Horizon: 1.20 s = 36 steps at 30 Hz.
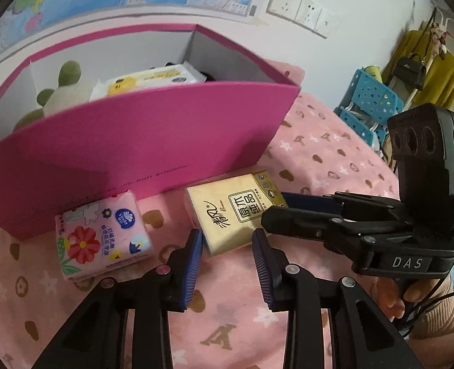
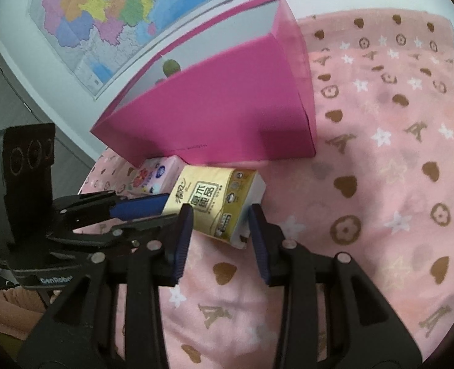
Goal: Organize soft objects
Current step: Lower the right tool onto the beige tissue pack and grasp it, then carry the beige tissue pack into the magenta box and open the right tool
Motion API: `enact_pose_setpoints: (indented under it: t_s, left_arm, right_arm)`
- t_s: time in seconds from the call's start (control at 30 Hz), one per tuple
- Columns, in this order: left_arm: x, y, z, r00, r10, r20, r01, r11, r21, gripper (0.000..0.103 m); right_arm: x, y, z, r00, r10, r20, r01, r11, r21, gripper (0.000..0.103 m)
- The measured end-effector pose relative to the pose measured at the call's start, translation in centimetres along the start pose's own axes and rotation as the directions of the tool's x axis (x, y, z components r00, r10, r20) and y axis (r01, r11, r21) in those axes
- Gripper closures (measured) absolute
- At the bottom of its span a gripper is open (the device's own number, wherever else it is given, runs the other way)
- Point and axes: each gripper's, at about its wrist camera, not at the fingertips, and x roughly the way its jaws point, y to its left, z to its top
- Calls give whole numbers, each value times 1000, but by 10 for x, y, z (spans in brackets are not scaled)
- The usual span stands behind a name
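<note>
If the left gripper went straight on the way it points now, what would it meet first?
Most likely the yellow tissue pack, lying just ahead of the left gripper and its open jaws on the pink blanket; depth is uncertain.

Three tissue packs (image 1: 233, 209) (image 1: 102, 238) (image 1: 153, 80), one pink box (image 1: 141, 141), one plush toy (image 1: 64, 92).

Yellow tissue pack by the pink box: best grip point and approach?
Take the yellow tissue pack across its narrow width at the near end, coming from the open blanket side. It lies flat, its far end close to the pink box, so only the near end is free.
</note>
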Motion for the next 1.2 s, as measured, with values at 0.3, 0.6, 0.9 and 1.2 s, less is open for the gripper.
enact_pose_setpoints:
  t_s: [0.3, 0.6, 0.9, 1.2]
  left_arm:
    - [-24, -7, 12, 998, -10, 61, 9, 1000, 22, 70]
    - [-41, -12, 17, 995, -10, 98, 6, 999, 36, 70]
    - [-49, -16, 27, 992, -24, 123, 19, 999, 46, 70]
    - [-55, -20, 45, 987, -14, 161, 3, 998, 70, 70]
  right_arm:
    - [-25, 14, 11, 999, -14, 51, 17, 998, -57, 63]
    - [-41, 25, 20, 996, -13, 91, 21, 995, -94, 63]
    - [-54, 32, 30, 992, -16, 124, 31, 992, -120, 63]
    - [-63, 36, 46, 987, -22, 160, 46, 988, -146, 63]
